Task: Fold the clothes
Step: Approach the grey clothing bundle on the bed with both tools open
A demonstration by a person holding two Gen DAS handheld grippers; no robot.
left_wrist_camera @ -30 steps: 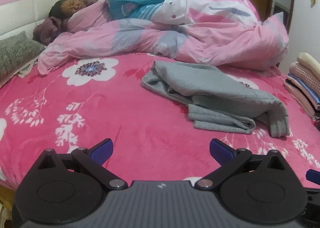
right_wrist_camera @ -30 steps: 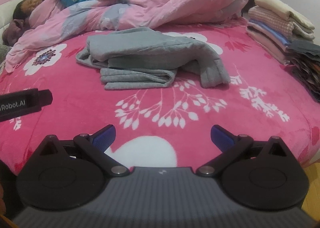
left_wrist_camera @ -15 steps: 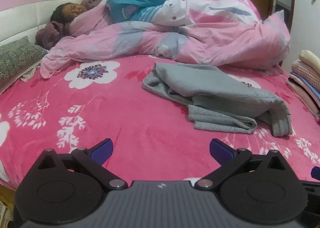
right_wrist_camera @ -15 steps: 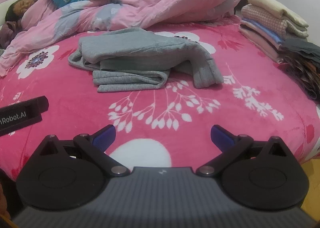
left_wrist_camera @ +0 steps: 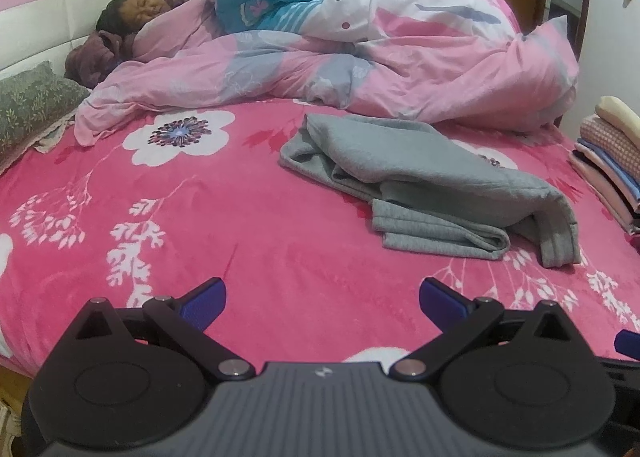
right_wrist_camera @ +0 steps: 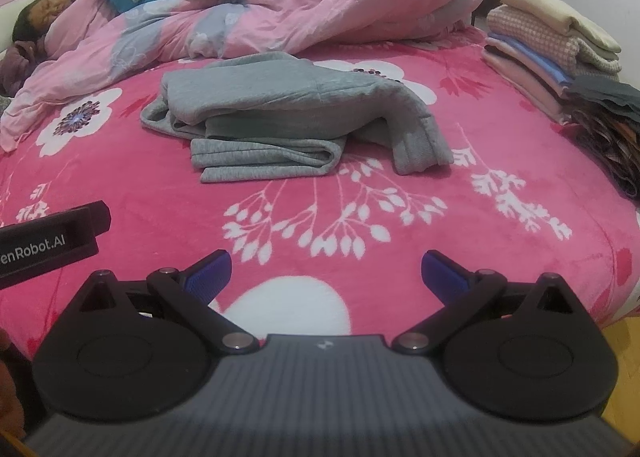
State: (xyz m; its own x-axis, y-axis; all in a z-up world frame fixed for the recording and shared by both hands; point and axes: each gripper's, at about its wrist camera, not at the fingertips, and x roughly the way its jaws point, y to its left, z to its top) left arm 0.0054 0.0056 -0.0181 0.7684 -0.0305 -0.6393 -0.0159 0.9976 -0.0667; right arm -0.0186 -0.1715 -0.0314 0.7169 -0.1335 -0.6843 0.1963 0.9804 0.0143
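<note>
A grey sweatshirt (left_wrist_camera: 432, 181) (right_wrist_camera: 280, 113) lies loosely bunched on the pink flowered bedspread (left_wrist_camera: 200, 217) (right_wrist_camera: 400, 217), one sleeve cuff hanging toward the near right. My left gripper (left_wrist_camera: 322, 303) is open above the bedspread's near edge, well short of the garment and to its left. In the right wrist view my right gripper (right_wrist_camera: 326, 273) is open too, nothing between its blue pads, with the sweatshirt straight ahead and apart from it. The side of the left gripper's body (right_wrist_camera: 48, 245) shows at the left edge of that view.
A person (left_wrist_camera: 132, 11) lies under a pink duvet (left_wrist_camera: 360, 69) along the bed's far side. A stack of folded clothes (right_wrist_camera: 552, 53) (left_wrist_camera: 612, 161) sits at the right edge, with dark patterned fabric (right_wrist_camera: 612, 137) beside it. A green pillow (left_wrist_camera: 28, 105) lies far left.
Both grippers have drifted slightly, the views shifting so the sweatshirt sits a little lower and nearer. Their jaws stayed open and the garment has not moved.
</note>
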